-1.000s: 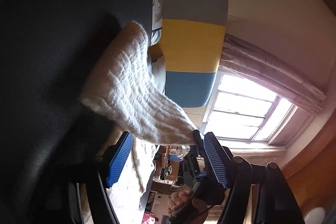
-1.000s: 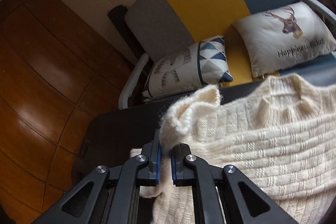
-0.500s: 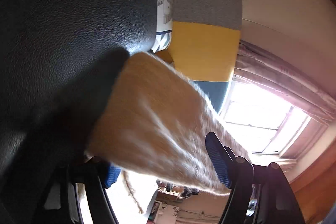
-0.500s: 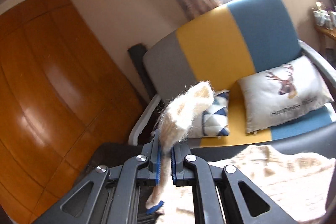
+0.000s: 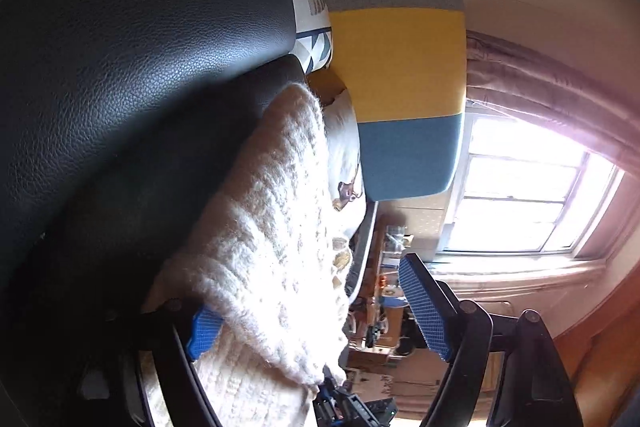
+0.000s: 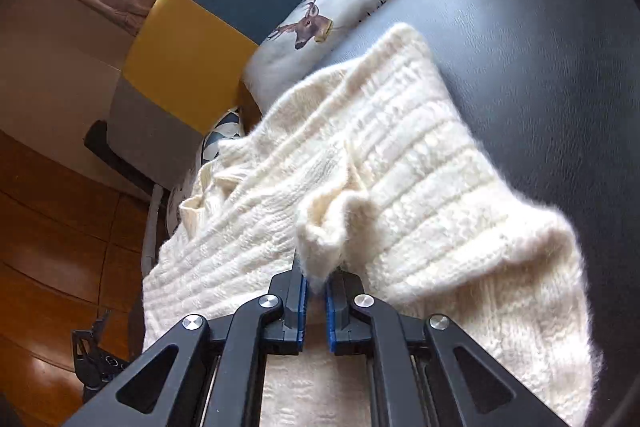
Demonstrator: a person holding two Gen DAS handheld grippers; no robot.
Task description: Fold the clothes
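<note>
Right wrist view: bare black leather surface (image 6: 540, 39) lies open right of the cream knit sweater (image 6: 400, 155), which covers the near and left ground. Far edge obstructed by a deer-print cushion (image 6: 320, 27) and the striped sofa back (image 6: 192, 39). Wooden panelling (image 6: 52, 247) bounds the left.

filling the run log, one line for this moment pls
left claw: opening, sweater between jaws, unpressed | right claw: shut on sweater
</note>
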